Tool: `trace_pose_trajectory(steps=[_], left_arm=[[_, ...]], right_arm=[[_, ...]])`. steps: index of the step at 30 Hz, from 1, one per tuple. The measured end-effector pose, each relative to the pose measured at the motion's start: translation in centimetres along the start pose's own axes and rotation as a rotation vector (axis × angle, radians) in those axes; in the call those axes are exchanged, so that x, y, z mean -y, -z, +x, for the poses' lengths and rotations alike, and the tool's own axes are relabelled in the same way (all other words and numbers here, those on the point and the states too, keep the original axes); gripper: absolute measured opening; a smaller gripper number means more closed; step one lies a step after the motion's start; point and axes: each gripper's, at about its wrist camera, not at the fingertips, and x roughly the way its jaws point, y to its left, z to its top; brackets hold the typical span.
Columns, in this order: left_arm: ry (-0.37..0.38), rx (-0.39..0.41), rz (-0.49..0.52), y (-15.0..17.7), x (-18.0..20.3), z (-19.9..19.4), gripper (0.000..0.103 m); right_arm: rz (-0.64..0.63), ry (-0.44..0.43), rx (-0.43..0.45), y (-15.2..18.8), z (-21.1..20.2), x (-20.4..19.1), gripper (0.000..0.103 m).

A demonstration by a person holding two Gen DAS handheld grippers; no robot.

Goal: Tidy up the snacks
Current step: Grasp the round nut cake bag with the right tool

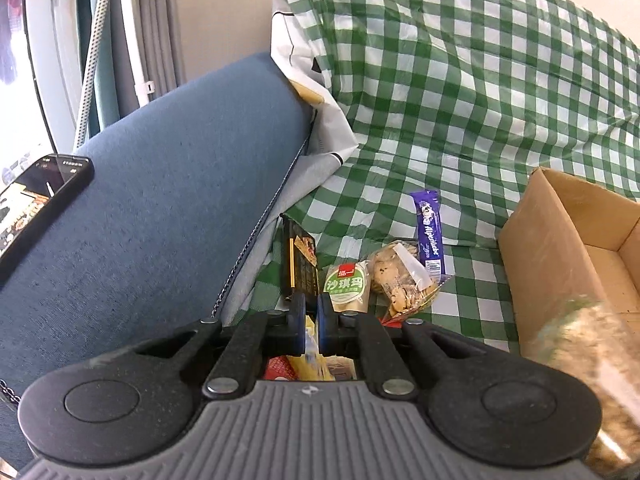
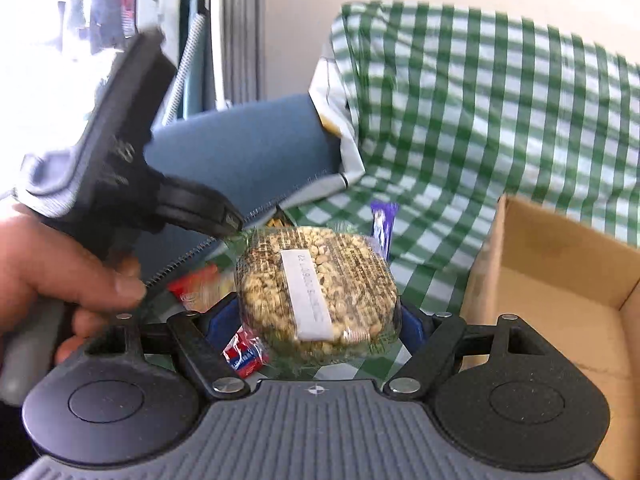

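My left gripper [image 1: 311, 304] is shut on a thin yellow packet [image 1: 310, 360] that hangs between its blue pads, above the snack pile. In that pile lie a dark flat packet [image 1: 300, 260], a green-labelled packet [image 1: 347, 286], a clear bag of cookies [image 1: 400, 276] and a purple bar [image 1: 430, 232]. My right gripper [image 2: 316, 312] is shut on a round peanut cake in clear wrap [image 2: 316, 280], held in the air; the same pack shows blurred at the lower right of the left wrist view [image 1: 580, 360]. An open cardboard box [image 2: 520, 248] stands to the right.
A green checked cloth [image 1: 480, 80] covers the seat and its back. A blue padded arm [image 1: 160, 200] with a phone [image 1: 40, 200] on it rises at the left. A hand [image 2: 60, 272] holds the left gripper. Red packets [image 2: 244, 354] lie under the right gripper.
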Motion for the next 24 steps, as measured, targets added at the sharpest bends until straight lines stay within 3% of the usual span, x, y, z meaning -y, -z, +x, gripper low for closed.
trace_pose_trajectory(steps=[5, 12, 15, 17, 24], left_arm=[[0.060, -0.055, -0.044, -0.1, -0.6, 0.6, 0.006], [0.136, -0.168, -0.196, 0.2, -3.0, 2.9, 0.008], [0.155, -0.207, -0.238, 0.4, -3.3, 3.9, 0.022], [0.162, -0.223, -0.244, 0.6, -3.1, 4.4, 0.042], [0.114, -0.293, -0.189, 1.3, -1.4, 6.1, 0.043]], right_arm=[[-0.011, 0.007, 0.008, 0.6, -2.0, 1.2, 0.081], [-0.001, 0.027, 0.039, 1.5, -2.9, 1.8, 0.081], [0.023, 0.032, 0.027, 1.7, -2.8, 2.4, 0.081], [0.033, 0.032, 0.024, 1.7, -2.8, 2.6, 0.081], [0.043, 0.020, 0.027, 1.7, -2.5, 2.7, 0.081]])
